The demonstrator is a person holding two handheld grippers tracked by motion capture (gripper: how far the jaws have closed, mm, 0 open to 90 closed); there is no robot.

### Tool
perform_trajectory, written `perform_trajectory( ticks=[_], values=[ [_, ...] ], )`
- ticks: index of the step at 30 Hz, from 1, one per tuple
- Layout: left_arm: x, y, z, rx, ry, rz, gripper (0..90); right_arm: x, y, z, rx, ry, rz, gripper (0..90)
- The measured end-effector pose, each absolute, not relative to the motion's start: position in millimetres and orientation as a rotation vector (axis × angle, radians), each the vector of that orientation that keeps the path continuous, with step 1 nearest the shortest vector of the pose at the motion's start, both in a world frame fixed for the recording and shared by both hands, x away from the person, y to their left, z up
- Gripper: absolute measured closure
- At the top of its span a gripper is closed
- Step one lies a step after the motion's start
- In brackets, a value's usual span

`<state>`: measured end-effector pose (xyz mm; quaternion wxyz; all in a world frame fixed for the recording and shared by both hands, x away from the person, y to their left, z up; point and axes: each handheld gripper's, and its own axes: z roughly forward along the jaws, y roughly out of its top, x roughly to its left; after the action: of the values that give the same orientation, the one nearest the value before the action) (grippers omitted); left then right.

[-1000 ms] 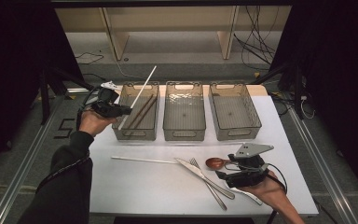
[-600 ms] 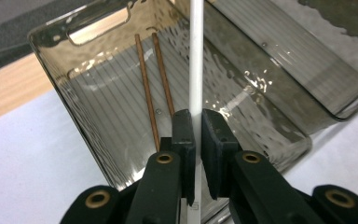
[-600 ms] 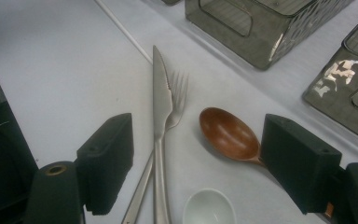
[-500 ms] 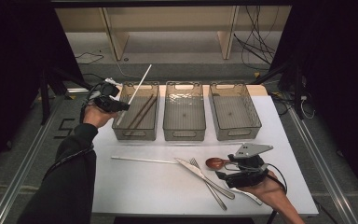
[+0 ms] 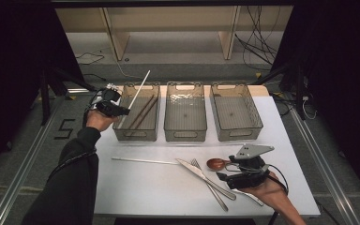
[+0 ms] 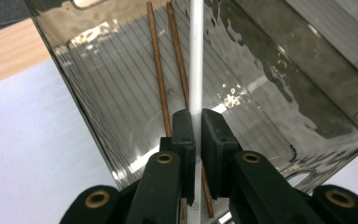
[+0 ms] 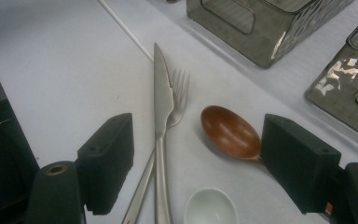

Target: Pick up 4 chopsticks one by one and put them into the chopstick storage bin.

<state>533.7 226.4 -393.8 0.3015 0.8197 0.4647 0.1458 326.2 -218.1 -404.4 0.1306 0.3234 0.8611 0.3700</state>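
The left gripper is clamped on a white chopstick, held by its lower end so the long free part slants up and away over the left bin. In the left gripper view the jaws pinch the white chopstick tightly, with the bin directly beyond them. Two brown chopsticks already lie lengthwise on that bin's floor, so this looks like sorting by kind: sticks go left, and the white one is lined up along the bin's length so that it will drop in flat beside them.

A second white chopstick lies on the white table near the bins, probably next in line for the same bin. The middle bin and right bin stand in a row to the right.

The right gripper rests low at the near right with its jaws wide apart and nothing between them. Ahead of it lie a knife crossed over a fork, a brown spoon and a white spoon.
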Motion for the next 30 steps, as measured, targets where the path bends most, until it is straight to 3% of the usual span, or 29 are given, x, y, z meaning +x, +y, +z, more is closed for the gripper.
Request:
perform_trajectory(
  ticks=[20, 24, 30],
  values=[
    [536, 217, -403, 2.201, 1.293, 0.425, 80.9, 326, -217, -404, 0.935, 2.506, 1.076, 26.9],
    [532, 214, -398, 2.181, 1.29, 0.416, 69.5, 325, -218, -404, 0.931, 2.507, 1.077, 27.0],
    [515, 204, -389, 2.16, 1.195, 0.37, 42.1, 325, -218, -404, 0.932, 2.505, 1.078, 26.9]
  ],
)
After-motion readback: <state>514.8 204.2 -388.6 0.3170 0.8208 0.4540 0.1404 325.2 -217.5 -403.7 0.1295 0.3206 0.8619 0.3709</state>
